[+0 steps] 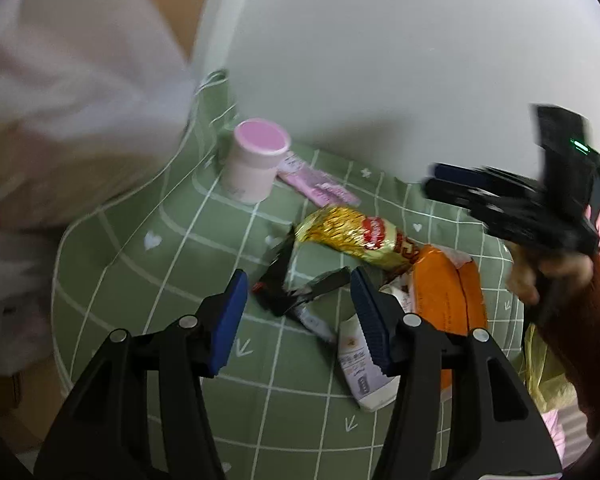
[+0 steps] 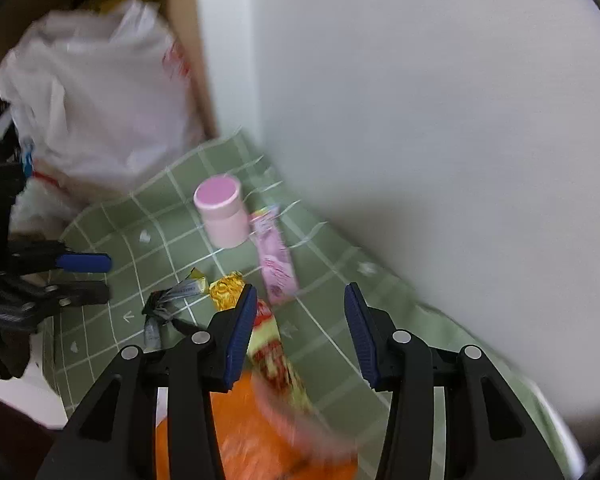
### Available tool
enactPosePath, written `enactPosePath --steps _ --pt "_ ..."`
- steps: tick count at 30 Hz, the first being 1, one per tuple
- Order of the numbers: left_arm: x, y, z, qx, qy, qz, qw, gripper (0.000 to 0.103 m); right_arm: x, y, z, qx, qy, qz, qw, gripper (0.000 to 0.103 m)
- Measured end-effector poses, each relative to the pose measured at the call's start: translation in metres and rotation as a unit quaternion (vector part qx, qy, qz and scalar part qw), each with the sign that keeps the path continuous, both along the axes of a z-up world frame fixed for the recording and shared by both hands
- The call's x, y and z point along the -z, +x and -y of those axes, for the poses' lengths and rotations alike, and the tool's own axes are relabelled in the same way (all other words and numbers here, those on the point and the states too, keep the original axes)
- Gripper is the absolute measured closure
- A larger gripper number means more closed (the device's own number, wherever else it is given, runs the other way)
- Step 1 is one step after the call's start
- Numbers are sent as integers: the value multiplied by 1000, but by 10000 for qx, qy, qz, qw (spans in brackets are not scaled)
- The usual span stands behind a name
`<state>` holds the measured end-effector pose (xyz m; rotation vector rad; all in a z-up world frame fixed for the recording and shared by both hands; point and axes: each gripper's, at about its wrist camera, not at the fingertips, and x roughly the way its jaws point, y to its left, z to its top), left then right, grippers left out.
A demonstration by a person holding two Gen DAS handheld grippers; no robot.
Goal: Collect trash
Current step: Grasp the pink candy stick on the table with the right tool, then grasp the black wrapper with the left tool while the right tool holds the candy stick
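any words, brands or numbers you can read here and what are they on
None reads for certain.
gold wrapper: red logo, lettering blurred.
pink packet: print too blurred.
white carton: small print, unreadable.
plastic bag: red marks, smeared.
orange packet: no legible text.

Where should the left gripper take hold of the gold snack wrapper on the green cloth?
Probably at the crimped end of the gold wrapper nearest the left gripper, coming from above. It lies flat and long on the green cloth, and that end is free, while its far end runs against the orange packet. The jaws stand open and empty.
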<state>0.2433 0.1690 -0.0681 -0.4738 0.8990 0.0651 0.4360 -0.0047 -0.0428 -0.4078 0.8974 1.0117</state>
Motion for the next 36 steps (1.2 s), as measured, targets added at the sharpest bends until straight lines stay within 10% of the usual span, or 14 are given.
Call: enactPosePath --steps 13,24,36 --pt "14 -7 0 -136 -194 -97 9997 52 73 37 -76 -560 -726 -667 9936 90" --pt "48 33 5 240 264 -904 9953 53 -23 13 54 1238 346 29 9917 90" --pt "26 35 33 666 113 -496 9965 70 -10 -59 147 2304 260 -179 9726 90"
